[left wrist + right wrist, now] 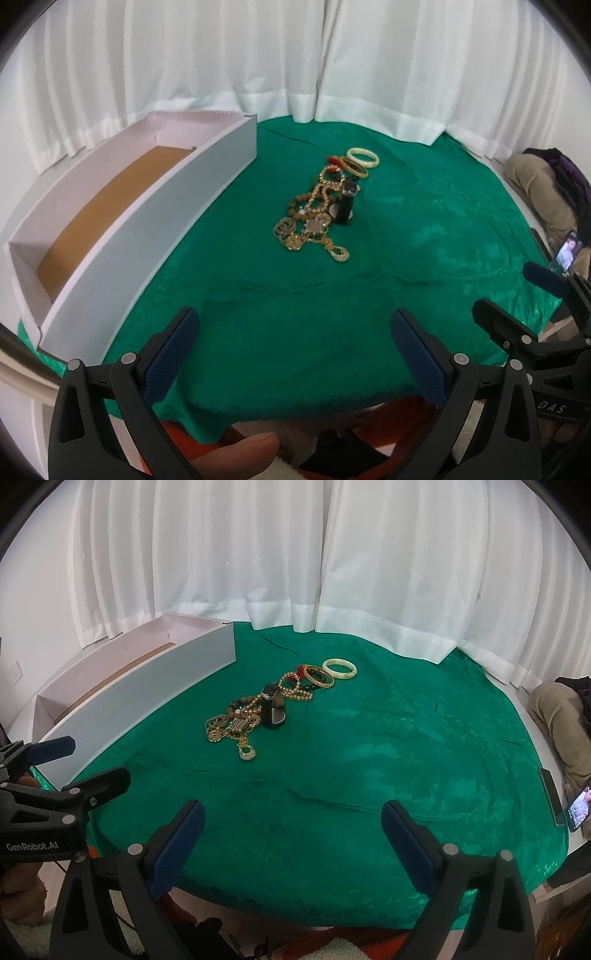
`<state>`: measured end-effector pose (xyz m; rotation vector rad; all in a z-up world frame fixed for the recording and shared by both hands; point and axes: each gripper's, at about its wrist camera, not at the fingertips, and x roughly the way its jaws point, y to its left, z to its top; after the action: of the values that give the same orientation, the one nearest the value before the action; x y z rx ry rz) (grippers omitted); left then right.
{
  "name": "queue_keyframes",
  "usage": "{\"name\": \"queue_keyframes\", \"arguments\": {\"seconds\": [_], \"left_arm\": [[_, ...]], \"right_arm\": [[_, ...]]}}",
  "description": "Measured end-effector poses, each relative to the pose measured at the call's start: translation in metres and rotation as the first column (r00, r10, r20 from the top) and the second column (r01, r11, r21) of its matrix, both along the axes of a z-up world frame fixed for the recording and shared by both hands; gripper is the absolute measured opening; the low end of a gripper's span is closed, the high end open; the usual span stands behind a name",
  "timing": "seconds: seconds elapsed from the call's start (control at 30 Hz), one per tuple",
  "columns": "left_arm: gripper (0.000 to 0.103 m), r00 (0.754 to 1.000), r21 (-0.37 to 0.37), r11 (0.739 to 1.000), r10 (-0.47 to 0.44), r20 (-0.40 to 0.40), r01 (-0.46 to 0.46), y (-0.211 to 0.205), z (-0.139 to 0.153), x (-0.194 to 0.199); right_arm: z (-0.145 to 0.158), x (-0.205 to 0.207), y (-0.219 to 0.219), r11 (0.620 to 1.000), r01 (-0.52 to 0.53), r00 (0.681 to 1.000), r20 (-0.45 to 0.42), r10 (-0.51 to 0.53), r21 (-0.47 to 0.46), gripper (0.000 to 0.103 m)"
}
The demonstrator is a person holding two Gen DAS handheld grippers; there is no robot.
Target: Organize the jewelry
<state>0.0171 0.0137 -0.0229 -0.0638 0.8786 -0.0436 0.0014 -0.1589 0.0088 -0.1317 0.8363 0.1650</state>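
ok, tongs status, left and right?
Left tongs: open, holding nothing, above the green cloth.
Right tongs: open, holding nothing.

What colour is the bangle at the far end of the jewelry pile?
Pale cream-white bangle, clearest in the right wrist view.

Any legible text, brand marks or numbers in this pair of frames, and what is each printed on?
"DAS": on the body of the right gripper, seen from the left wrist; possibly cut off.
"GenRobot.AI": on the body of the left gripper, seen from the right wrist.
Phone screen: lit, too small and blurred to read.
Nothing else legible.
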Motion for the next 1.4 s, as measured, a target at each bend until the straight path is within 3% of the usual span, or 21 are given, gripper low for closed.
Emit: {"name": "queue_keyframes", "arguments": {"seconds": [0.67, 1.0, 1.2, 1.37, 1.4], "left_arm": [[0.102, 0.998, 0.023, 0.999, -0.022, -0.067, 0.023, -0.002, -0.015, 0.012], [0.103, 0.998, 0.029, 0.999, -0.023, -0.052, 0.024, 0.003, -0.015, 0.023], [0.102, 0.992, -0.108, 0.991, -0.089, -0.092, 0.079, 0.016, -0.026, 0.073], [0.097, 0.975, -0.075, 0.983, -0.177, -0.132, 0.168, -0.009, -0.053, 0.133], [0.086, 0.973, -0.067, 0.982, -0.184, -0.141, 0.176, -0.012, -0.058, 0.140]], "right_arm": [[-0.007, 0.010, -0.008, 1.000, 0.023, 0.999, -0.037, -0.023, 0.014, 0.098], [-0.012, 0.014, -0.012, 0.999, 0.035, 0.998, -0.050, -0.034, 0.019, 0.098], [-0.018, 0.018, -0.013, 0.999, 0.040, 0.997, -0.072, -0.038, 0.024, 0.098], [-0.019, 0.018, -0.013, 0.999, 0.036, 0.997, -0.073, -0.034, 0.029, 0.098], [-0.020, 0.018, -0.013, 0.999, 0.039, 0.997, -0.071, -0.037, 0.027, 0.098]]}}
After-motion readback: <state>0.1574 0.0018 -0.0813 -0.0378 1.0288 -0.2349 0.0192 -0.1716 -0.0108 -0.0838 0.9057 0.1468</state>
